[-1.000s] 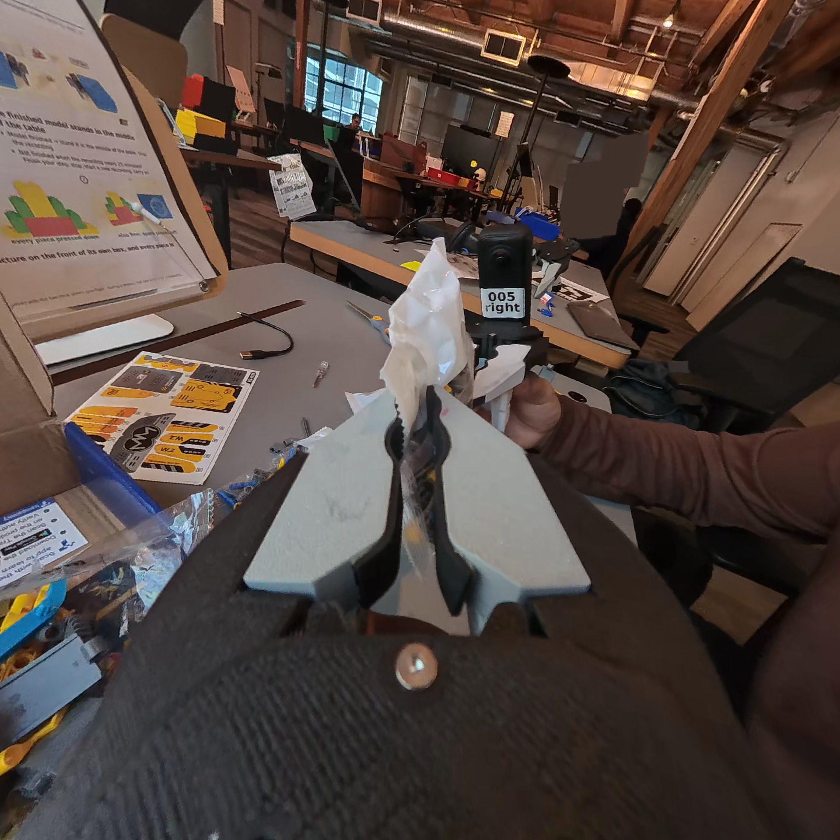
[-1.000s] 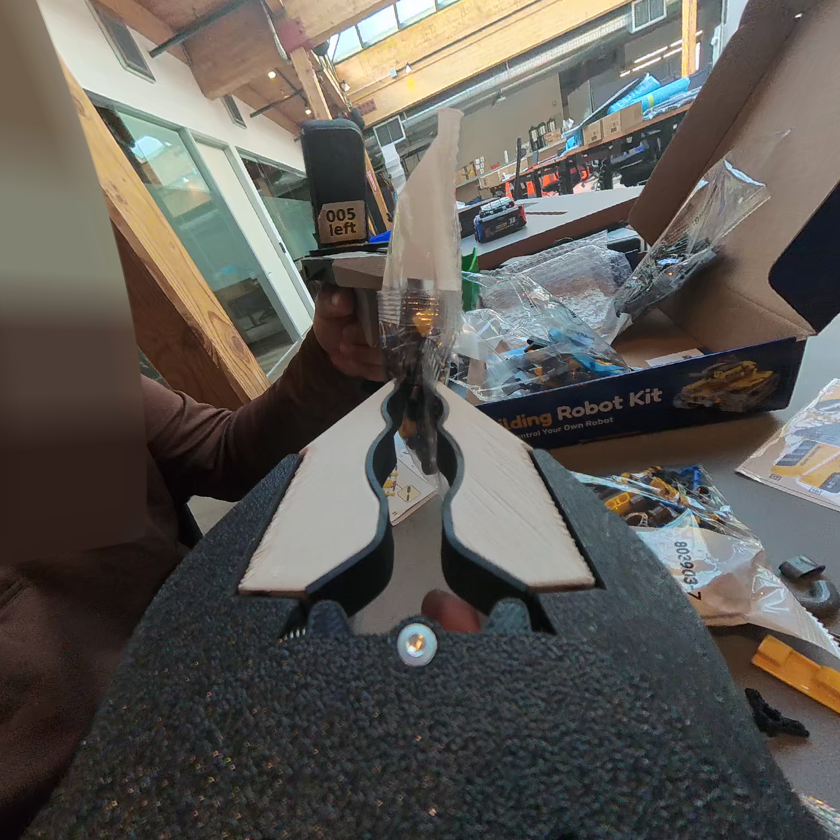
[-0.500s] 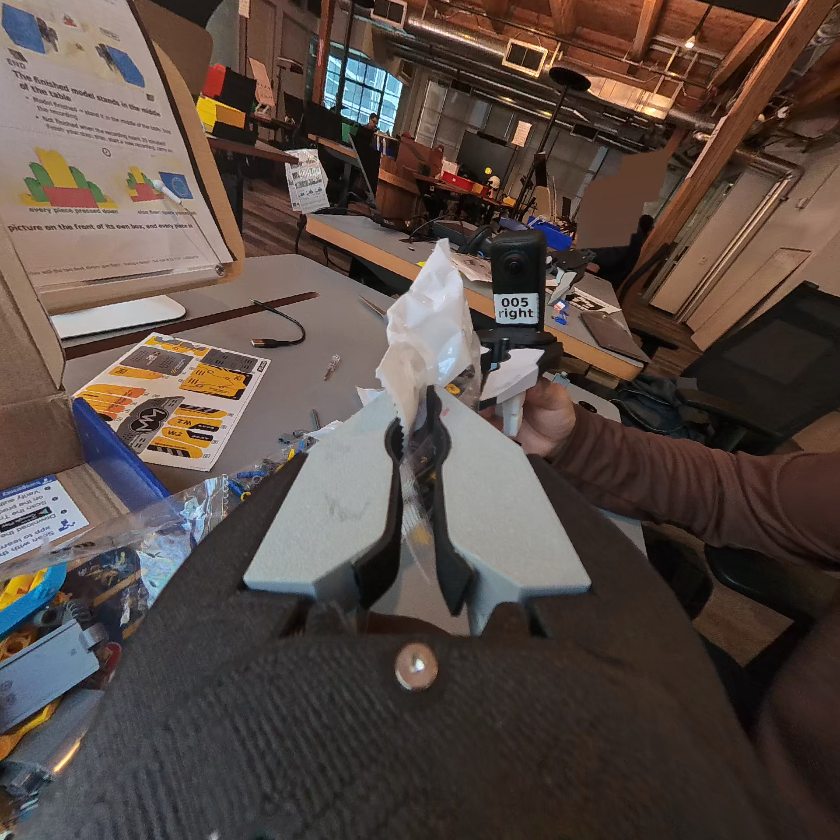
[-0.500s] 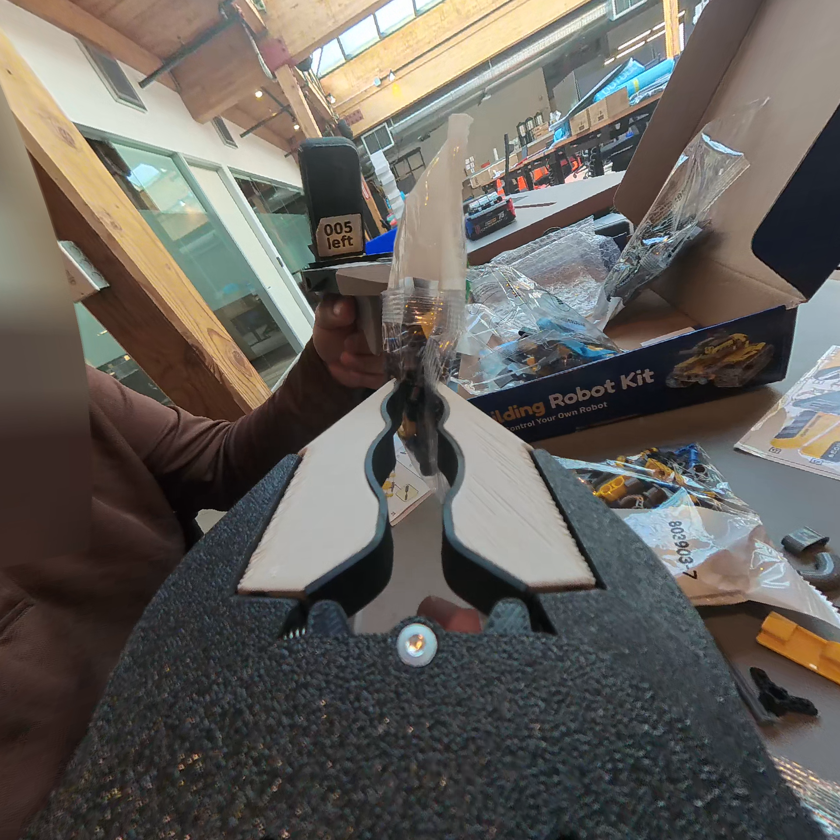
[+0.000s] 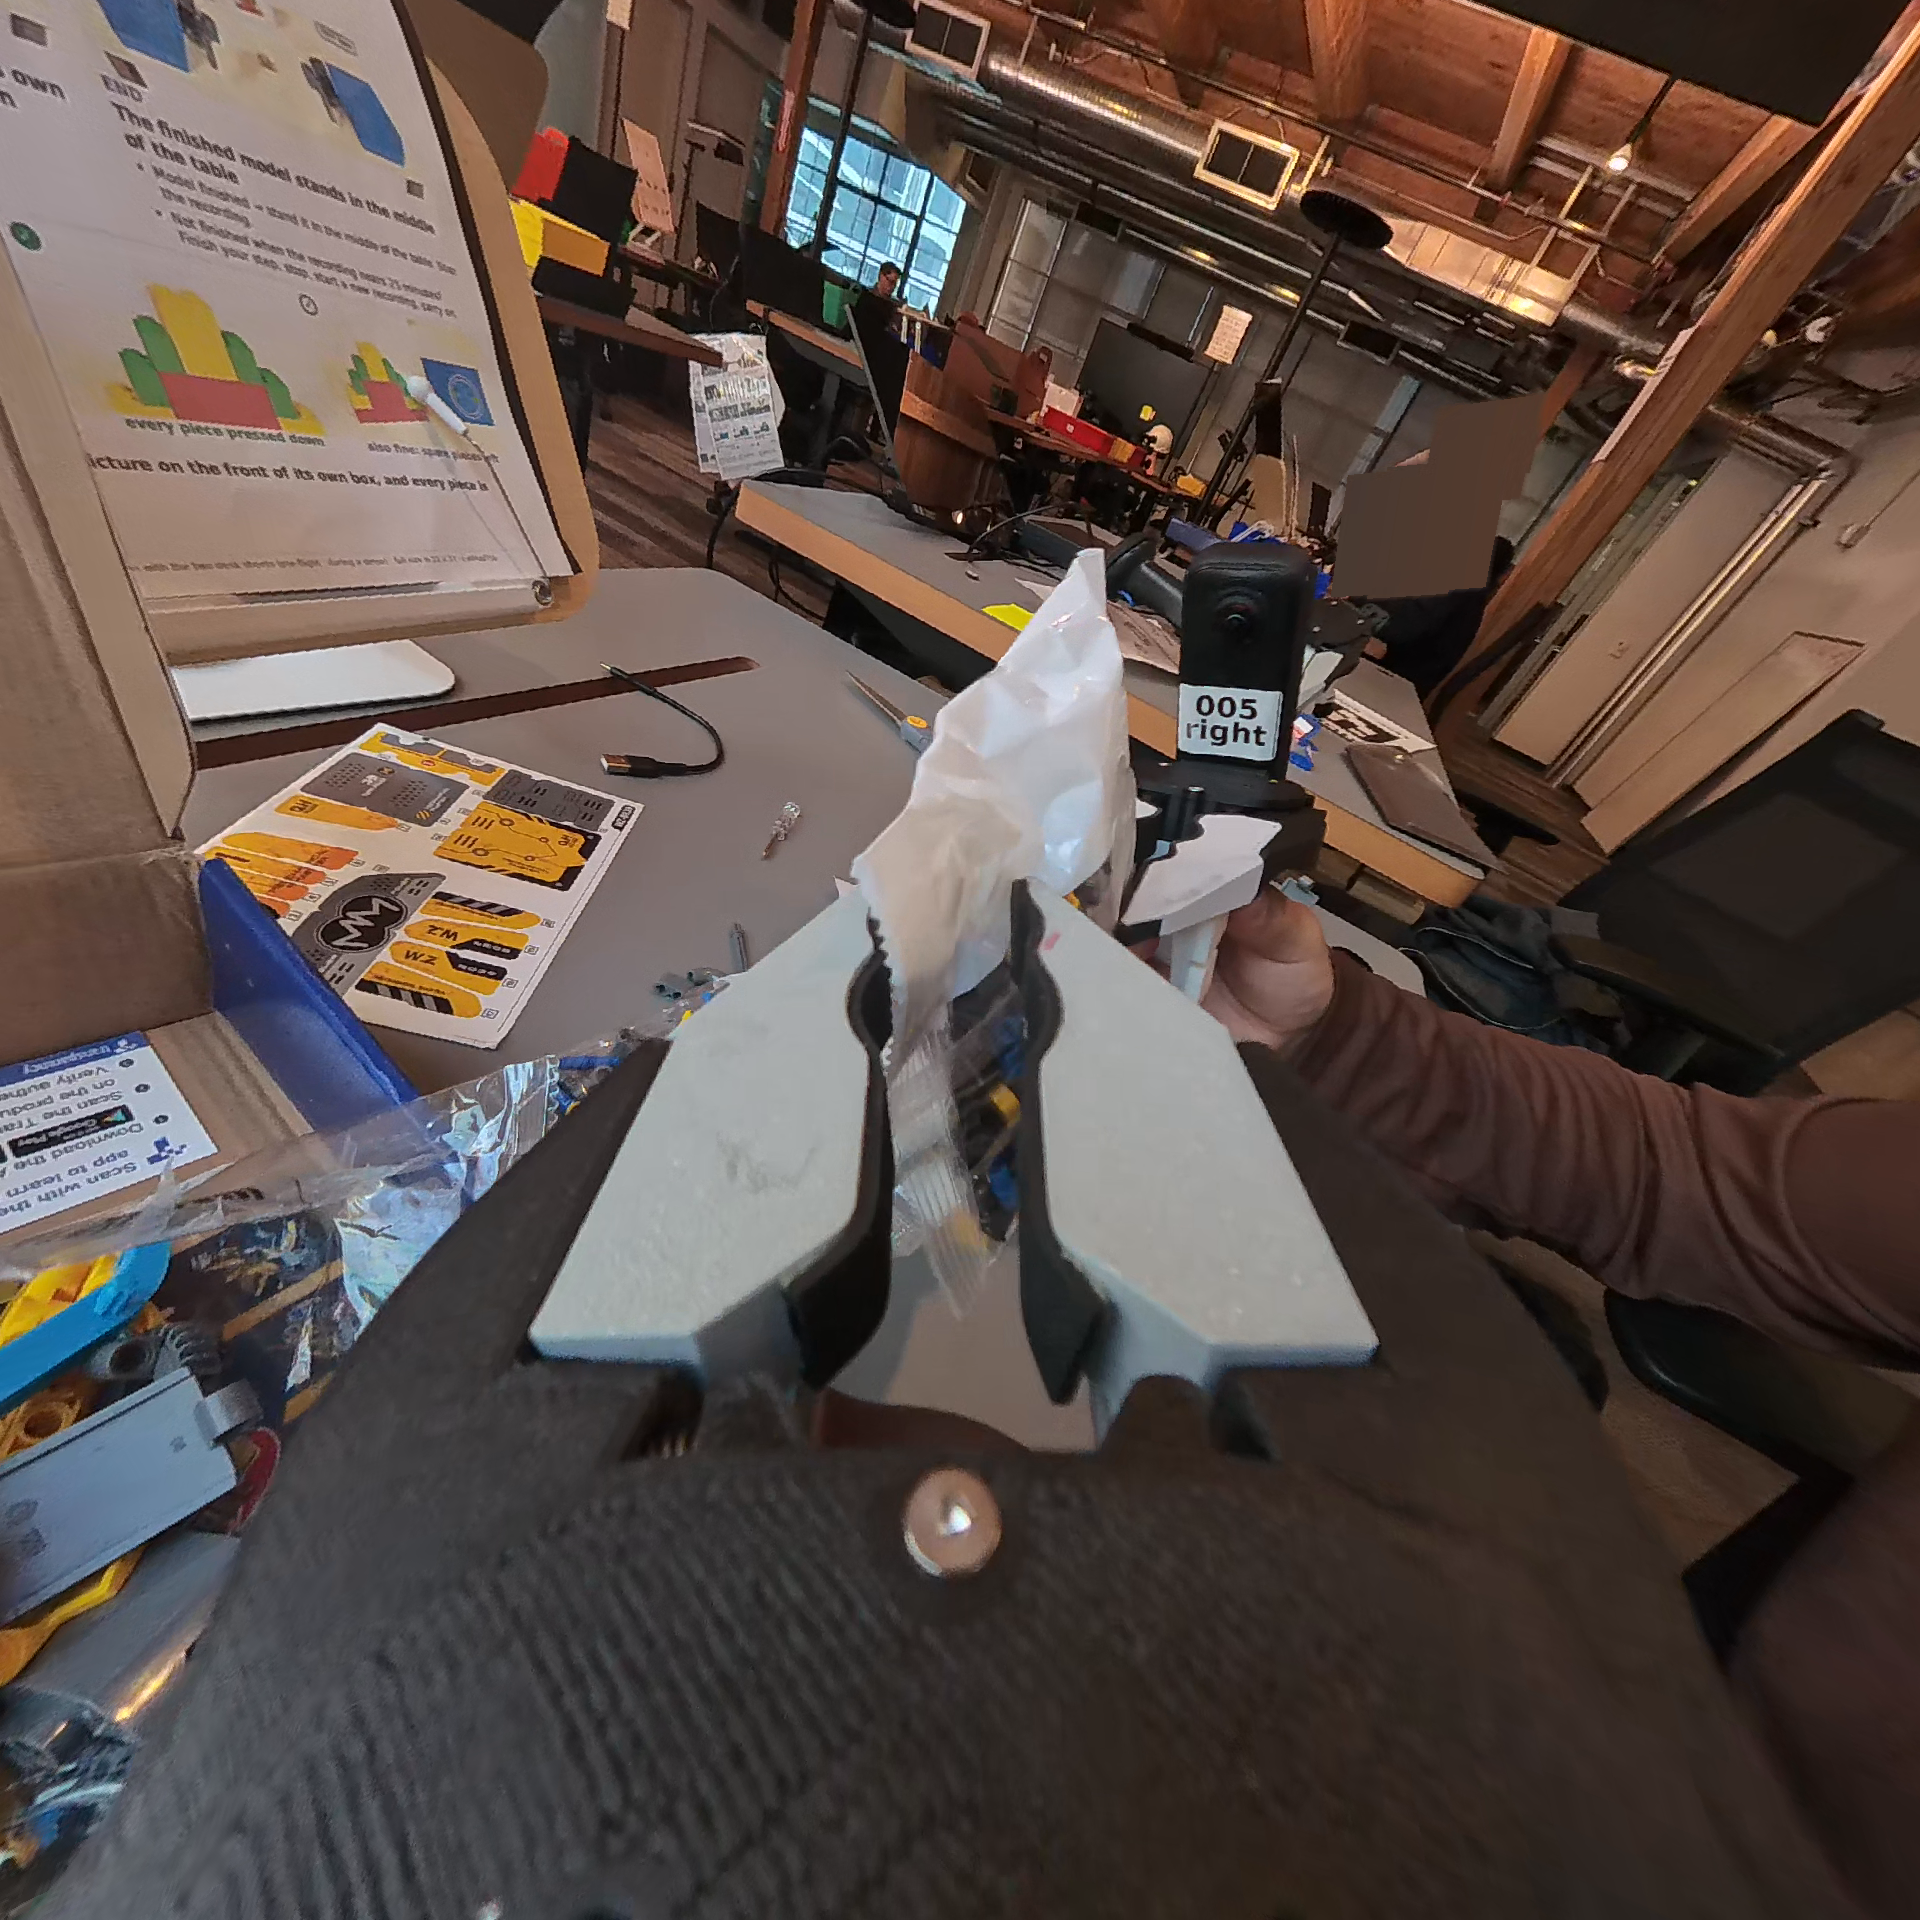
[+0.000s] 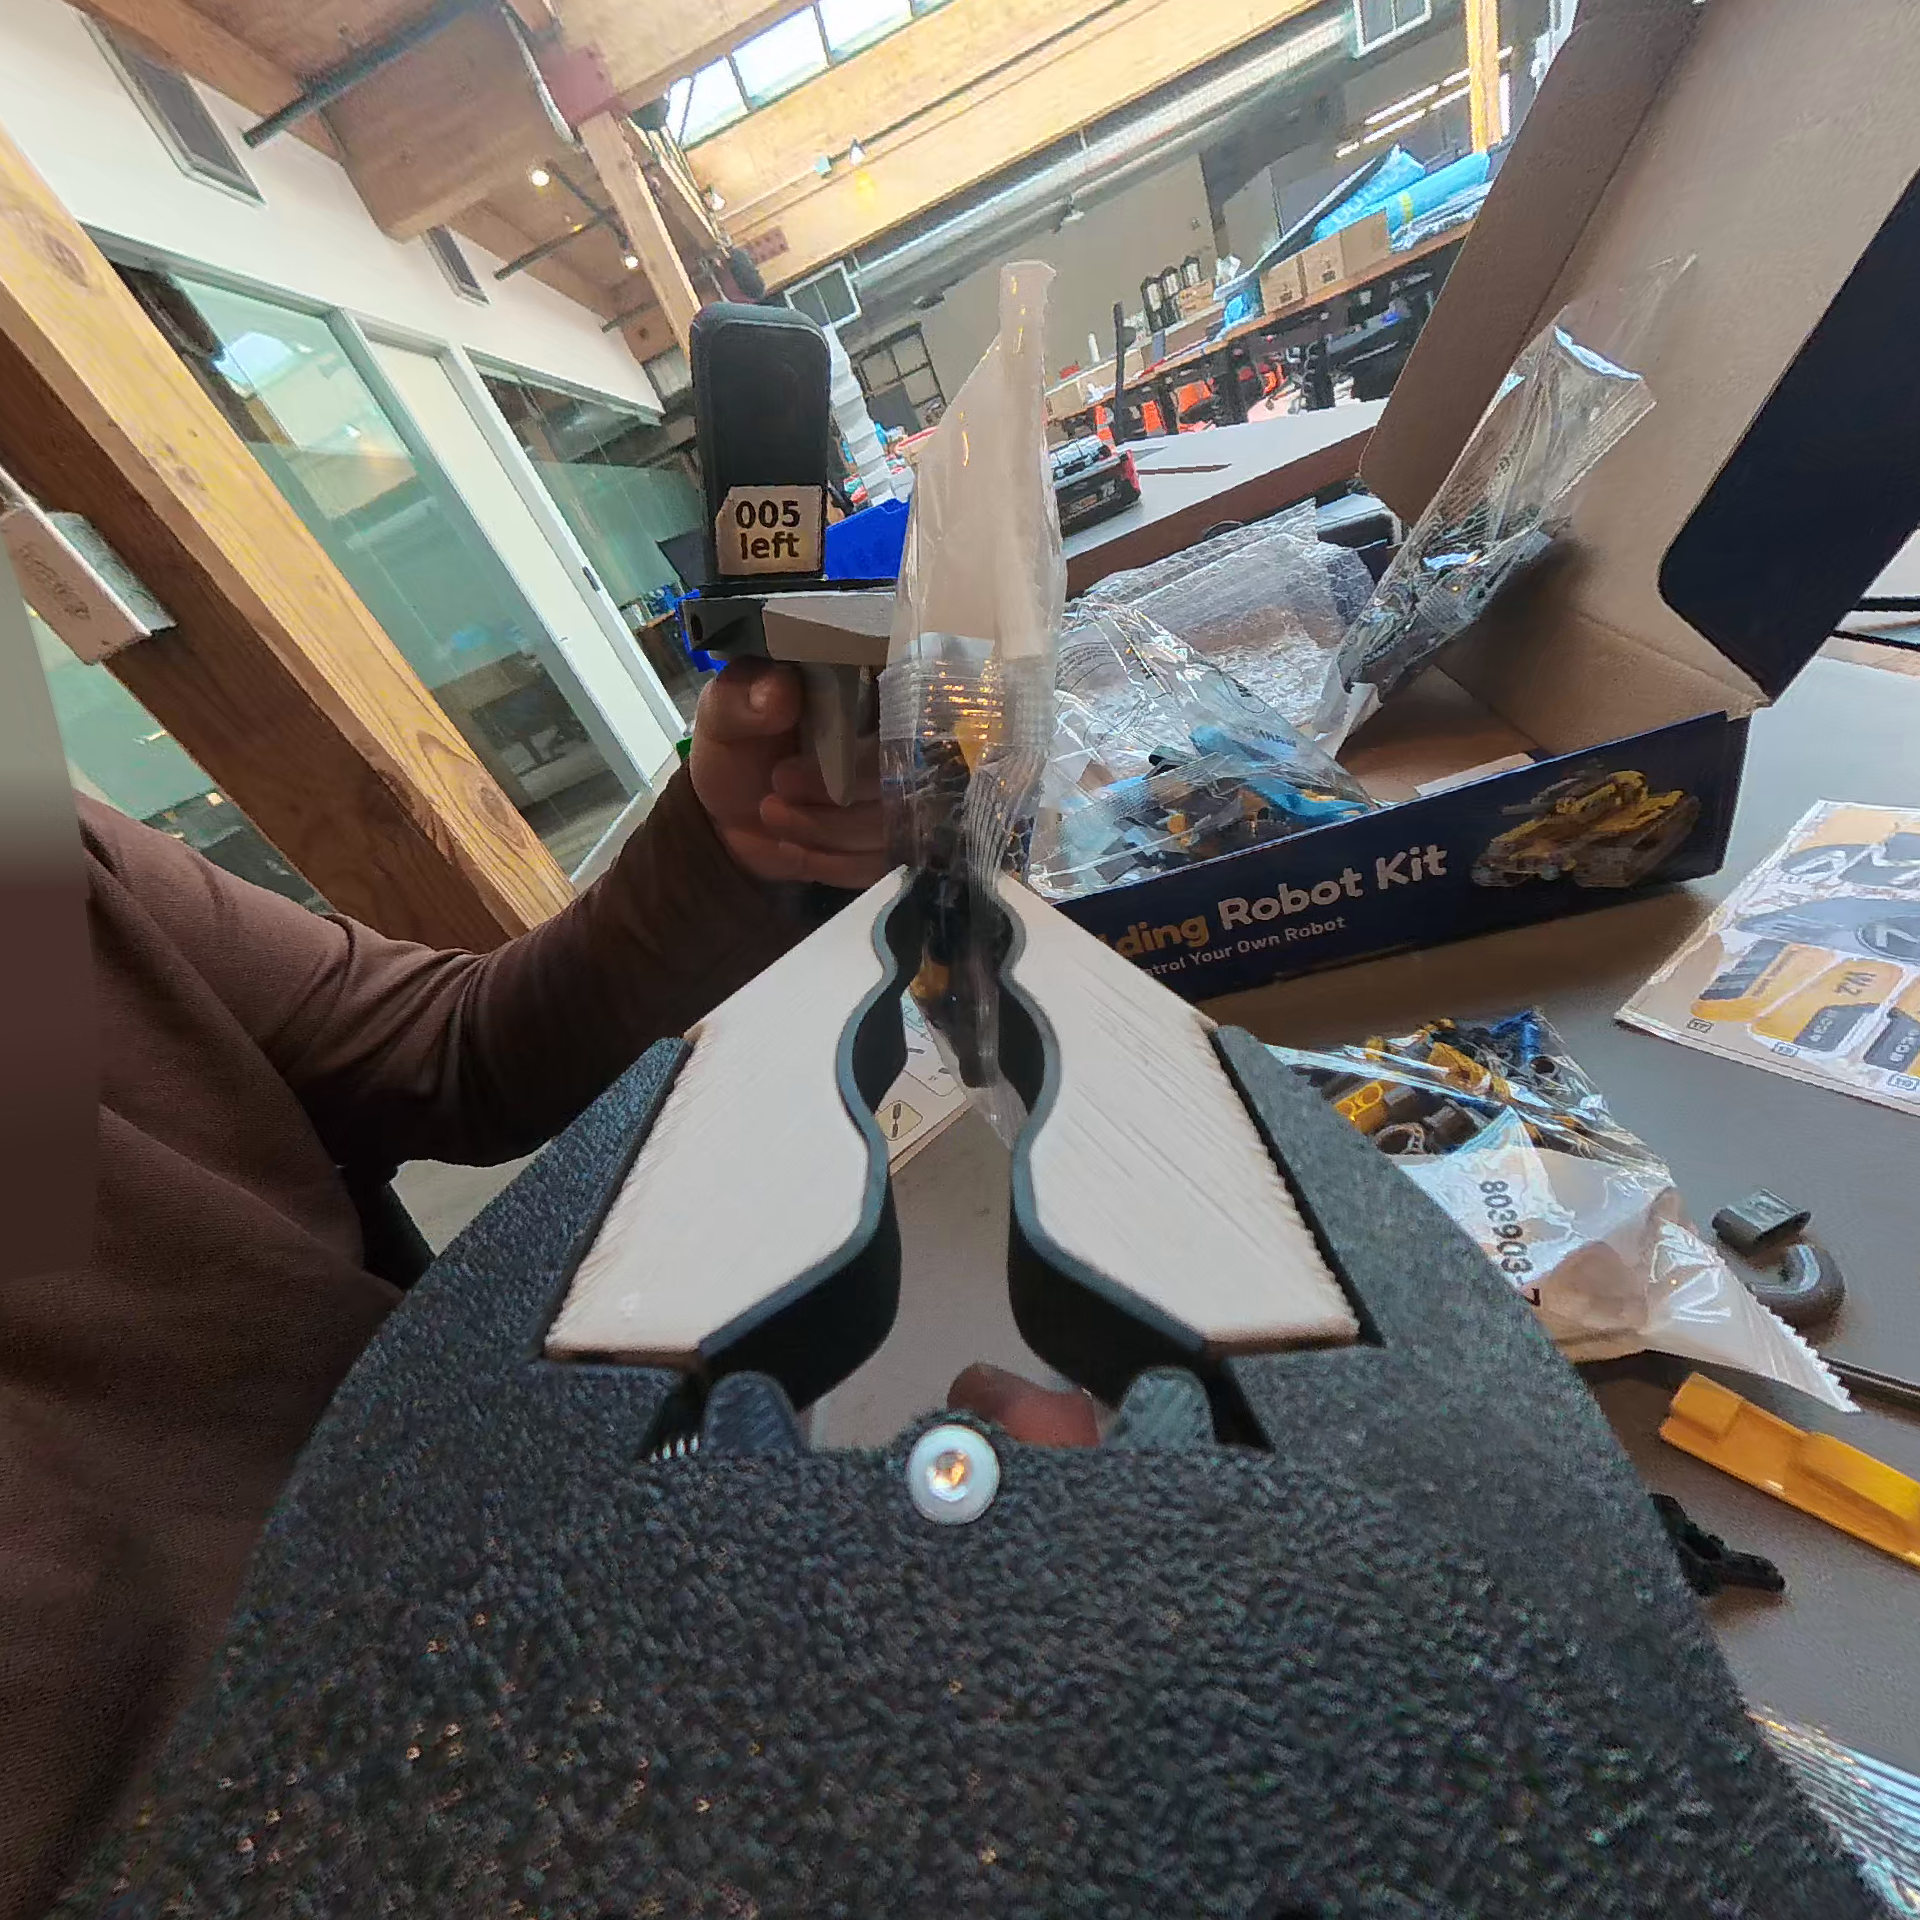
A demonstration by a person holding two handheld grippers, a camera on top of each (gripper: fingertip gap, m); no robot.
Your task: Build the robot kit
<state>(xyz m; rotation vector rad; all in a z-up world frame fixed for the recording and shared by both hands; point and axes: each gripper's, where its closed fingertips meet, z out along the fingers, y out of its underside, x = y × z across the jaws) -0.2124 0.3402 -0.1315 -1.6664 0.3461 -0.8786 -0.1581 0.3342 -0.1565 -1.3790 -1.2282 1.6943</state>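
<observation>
Two grippers share one clear plastic bag of small parts (image 6: 971,665): right gripper (image 6: 956,904) fingers pinch it closed; left gripper (image 5: 951,935) fingers gape slightly around it. One open blue cardboard box (image 6: 1455,883) at two o'clock; grey worktop (image 5: 727,727) edge beyond.

Landmark: the open cardboard box (image 6: 1621,790), standing on the grey table (image 5: 727,665); its raised flap walls off the far side, and clear parts bags (image 6: 1195,707) heap over its rim, so the way in from above is choked; in front of the box, a bag of small parts (image 6: 1507,1184), a yellow strip (image 6: 1787,1465) and a dark wheel (image 6: 1792,1278) crowd the tabletop; beside the box lies a flat sticker sheet (image 5: 416,873), low enough to pass over; beyond it, bare table holds only a short cable (image 5: 675,738) and a small screwdriver (image 5: 779,831); a propped instruction board (image 5: 281,301) blocks the back edge; above the near edge, both grippers share one small bag (image 6: 966,675), filling that gap.
</observation>
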